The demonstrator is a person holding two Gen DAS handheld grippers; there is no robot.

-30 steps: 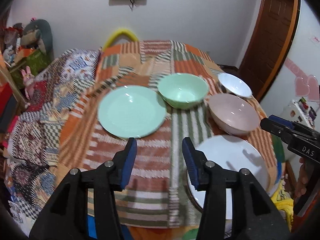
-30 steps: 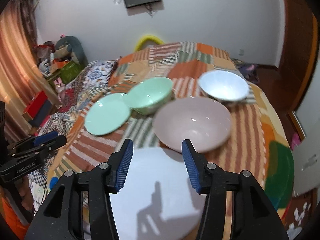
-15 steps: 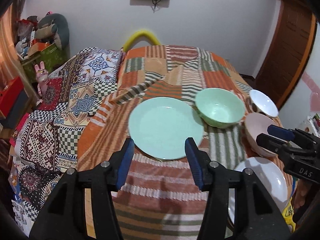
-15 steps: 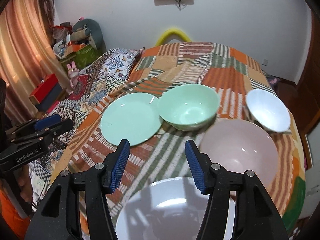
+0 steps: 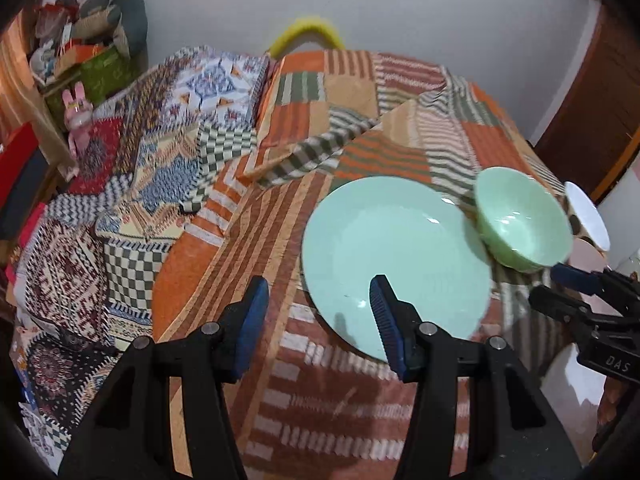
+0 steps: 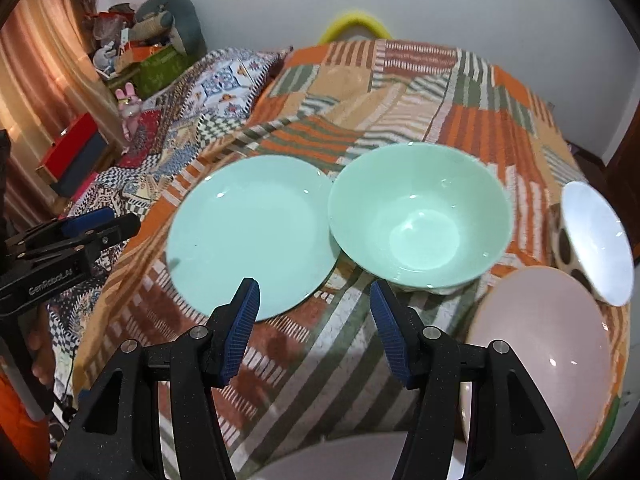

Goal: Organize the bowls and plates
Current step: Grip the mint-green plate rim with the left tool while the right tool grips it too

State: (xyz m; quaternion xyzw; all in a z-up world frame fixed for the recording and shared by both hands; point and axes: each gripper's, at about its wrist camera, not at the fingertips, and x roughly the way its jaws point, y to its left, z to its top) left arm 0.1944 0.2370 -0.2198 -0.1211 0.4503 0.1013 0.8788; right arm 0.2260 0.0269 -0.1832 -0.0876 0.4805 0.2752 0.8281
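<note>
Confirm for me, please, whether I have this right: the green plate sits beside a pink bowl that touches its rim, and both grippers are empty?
Not quite: the bowl touching the green plate is green, not pink, as the right wrist view shows. The pink bowl sits apart, nearer the camera on the right. The rest holds: the left gripper and right gripper have open jaws with nothing between them.

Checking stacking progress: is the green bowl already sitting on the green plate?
No. The green bowl stands on the cloth beside the green plate, not on it.

"DAS" on right hand-held gripper (image 5: 560, 286), "GenRobot.AI" on left hand-held gripper (image 6: 106, 224)
</note>
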